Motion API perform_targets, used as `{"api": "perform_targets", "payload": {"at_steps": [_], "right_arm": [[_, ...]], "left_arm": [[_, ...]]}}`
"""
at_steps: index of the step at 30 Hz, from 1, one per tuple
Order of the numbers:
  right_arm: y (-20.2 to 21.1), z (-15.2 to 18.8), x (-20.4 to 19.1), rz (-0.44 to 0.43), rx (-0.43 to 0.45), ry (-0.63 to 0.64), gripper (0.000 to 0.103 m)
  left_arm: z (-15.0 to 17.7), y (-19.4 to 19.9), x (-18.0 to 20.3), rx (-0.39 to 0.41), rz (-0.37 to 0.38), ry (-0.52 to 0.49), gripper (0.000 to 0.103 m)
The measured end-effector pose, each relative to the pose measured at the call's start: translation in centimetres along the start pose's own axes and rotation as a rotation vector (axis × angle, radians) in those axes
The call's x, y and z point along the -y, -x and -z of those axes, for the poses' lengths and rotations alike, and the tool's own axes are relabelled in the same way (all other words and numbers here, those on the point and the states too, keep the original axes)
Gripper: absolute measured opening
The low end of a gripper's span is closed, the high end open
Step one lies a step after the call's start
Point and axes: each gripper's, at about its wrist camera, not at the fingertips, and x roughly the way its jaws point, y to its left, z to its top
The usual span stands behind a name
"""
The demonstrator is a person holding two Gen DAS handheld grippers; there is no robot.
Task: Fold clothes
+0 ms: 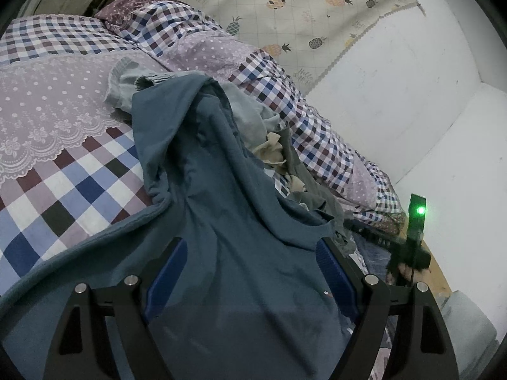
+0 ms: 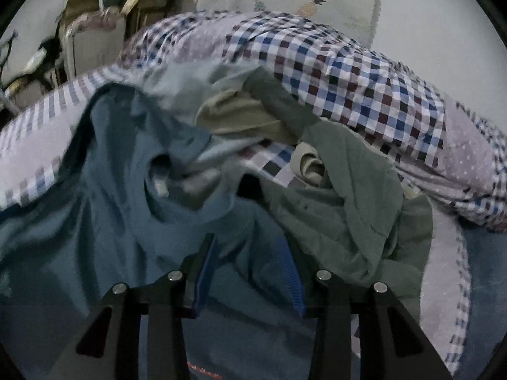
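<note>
Checked bedding [image 1: 73, 190] covers the bed where we work, a rumpled quilt [image 2: 348, 72] behind. Our blue garment [image 1: 221, 221] sprawls unfolded across it, beside a heap holding a grey-green garment [image 2: 348, 215] and a beige one [image 2: 240, 117]. Our left gripper [image 1: 250, 272] hovers low, jaws wide, blue cloth between them. Our right gripper [image 2: 247, 269] is likewise spread over the same cloth. Closing now, we judge, might pinch several layers or snag the neighbouring heap.

Matt blue cloth garment [image 1: 221, 221] — soft, creased — on checked cotton bedspread [image 1: 79, 183].
</note>
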Motion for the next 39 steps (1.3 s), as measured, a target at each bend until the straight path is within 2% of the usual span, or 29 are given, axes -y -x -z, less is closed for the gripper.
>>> {"api": "perform_targets", "payload": {"at_steps": [7, 11, 18, 20, 23, 26, 29, 36, 37, 39], "right_arm": [[-1.8, -1.3, 2.8, -0.074, -0.013, -0.152, 0.044], [-4.7, -0.5, 0.0, -0.075, -0.062, -0.047, 0.043], [-4.7, 0.0, -2.1, -0.045, -0.035, 0.078, 0.043], [-4.9, 0.0, -2.9, -0.031, -0.041, 0.112, 0.035], [-5.0, 0.3, -4.1, 0.012, -0.052, 0.171, 0.019], [-4.9, 0.3, -5.0, 0.069, -0.052, 0.203, 0.012], [-4.1, 0.0, -4.9, 0.12, -0.024, 0.188, 0.009], [1.1, -1.3, -2.6, 0.26, 0.162, 0.034, 0.007], [1.4, -1.5, -2.4, 0.283, 0.176, 0.016, 0.007], [0.4, -1.9, -1.7, 0.298, 0.138, -0.021, 0.007]], "left_arm": [[0.2, -0.3, 0.1, -0.009, -0.005, -0.011, 0.086], [0.3, -0.5, 0.2, -0.018, -0.009, -0.022, 0.086], [0.6, -0.9, 0.3, -0.03, -0.012, -0.026, 0.086], [0.6, -1.0, 0.4, -0.033, -0.012, -0.024, 0.086], [0.7, -1.0, 0.4, -0.032, -0.012, -0.025, 0.086], [0.6, -1.0, 0.3, -0.029, -0.009, -0.018, 0.086], [0.6, -0.8, 0.2, -0.021, -0.007, -0.008, 0.086], [0.0, 0.2, 0.0, 0.023, -0.001, 0.002, 0.086], [-0.1, 0.3, 0.0, 0.025, -0.001, 0.003, 0.086], [-0.1, 0.3, -0.1, 0.019, -0.002, 0.006, 0.086]]}}
